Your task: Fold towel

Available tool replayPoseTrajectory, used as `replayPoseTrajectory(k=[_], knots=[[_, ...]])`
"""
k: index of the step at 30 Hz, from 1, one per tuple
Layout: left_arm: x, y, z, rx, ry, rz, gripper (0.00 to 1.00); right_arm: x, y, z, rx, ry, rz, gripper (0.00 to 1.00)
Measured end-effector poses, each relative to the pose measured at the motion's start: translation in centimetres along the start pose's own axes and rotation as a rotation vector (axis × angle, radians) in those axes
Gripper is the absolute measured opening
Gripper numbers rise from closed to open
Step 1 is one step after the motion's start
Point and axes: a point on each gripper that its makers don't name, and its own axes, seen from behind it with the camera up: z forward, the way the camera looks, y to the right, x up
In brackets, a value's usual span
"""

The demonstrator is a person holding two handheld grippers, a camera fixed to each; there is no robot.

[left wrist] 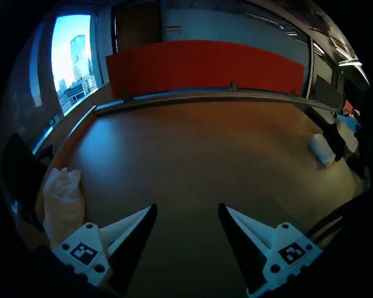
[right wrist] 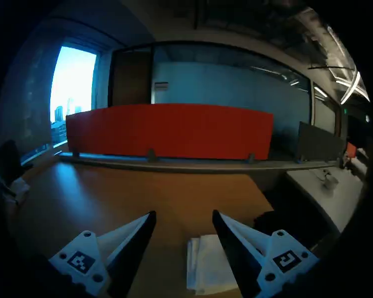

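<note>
Two grippers, both spread wide and holding nothing. Left gripper view: left gripper [left wrist: 186, 206] hung over a wooden table [left wrist: 196, 149], with a crumpled cream cloth [left wrist: 62, 198] at the table's left edge. Right gripper view: right gripper [right wrist: 184, 213] stood above a white towel [right wrist: 204, 265], which lay folded flat in layers on the table beside its right finger.

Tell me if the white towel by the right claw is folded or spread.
Folded: the white towel lies as a compact rectangle with layered edges showing.
</note>
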Motion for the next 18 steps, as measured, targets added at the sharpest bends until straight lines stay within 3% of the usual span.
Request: replayPoseTrajectory(k=[4, 18], knots=[[0.3, 0.0, 0.0, -0.003, 0.015, -0.003, 0.91, 1.2, -0.1, 0.1, -0.019, 0.044, -0.022, 0.94], [3.9, -0.5, 0.2, -0.003, 0.130, -0.009, 0.91, 3.5, -2.3, 0.6, -0.005, 0.093, -0.023, 0.99]])
